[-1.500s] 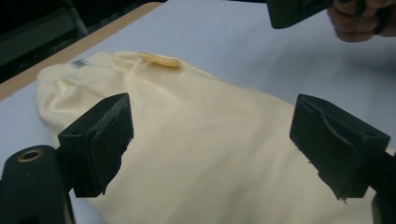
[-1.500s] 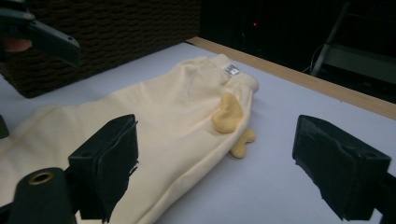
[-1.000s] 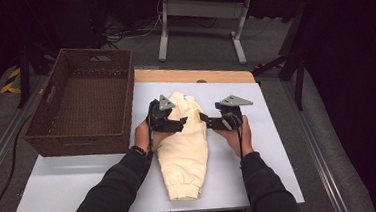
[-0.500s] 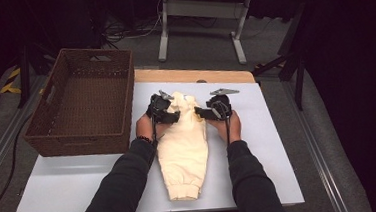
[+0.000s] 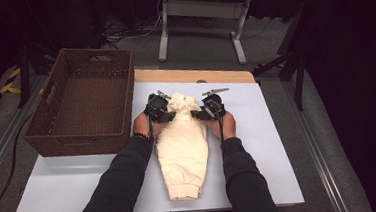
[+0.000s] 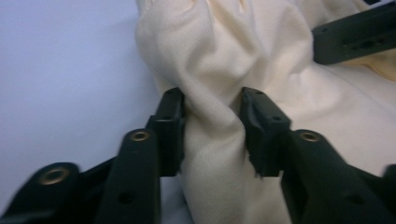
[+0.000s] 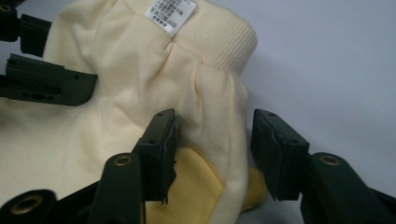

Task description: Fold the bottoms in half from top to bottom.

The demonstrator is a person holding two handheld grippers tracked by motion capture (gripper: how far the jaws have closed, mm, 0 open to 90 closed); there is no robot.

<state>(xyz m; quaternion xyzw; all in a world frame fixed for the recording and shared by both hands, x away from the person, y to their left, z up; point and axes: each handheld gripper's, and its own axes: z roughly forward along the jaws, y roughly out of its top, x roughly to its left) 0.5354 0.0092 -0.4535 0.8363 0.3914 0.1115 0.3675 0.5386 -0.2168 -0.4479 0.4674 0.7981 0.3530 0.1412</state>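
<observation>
high view: a cream sweatshirt (image 5: 183, 146) lies lengthwise on the white tabletop (image 5: 278, 130), beside a wicker basket (image 5: 83, 106). both claws have just been closing on its far end. the left claw (image 6: 212, 126) pinches a fold of cloth; the right claw (image 7: 212, 140) straddles a fold, one pad touching, the other clear. grasping step – next, finish closing, then lift both together – evenly.

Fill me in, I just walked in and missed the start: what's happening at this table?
A person works a cream garment on the white table with two handheld grippers. The left gripper has pinched a fold near its far end; the right gripper has its jaws around the opposite edge, one pad not yet touching. Both sets of jaws have just been closing. A wicker basket sits at the left.
</observation>
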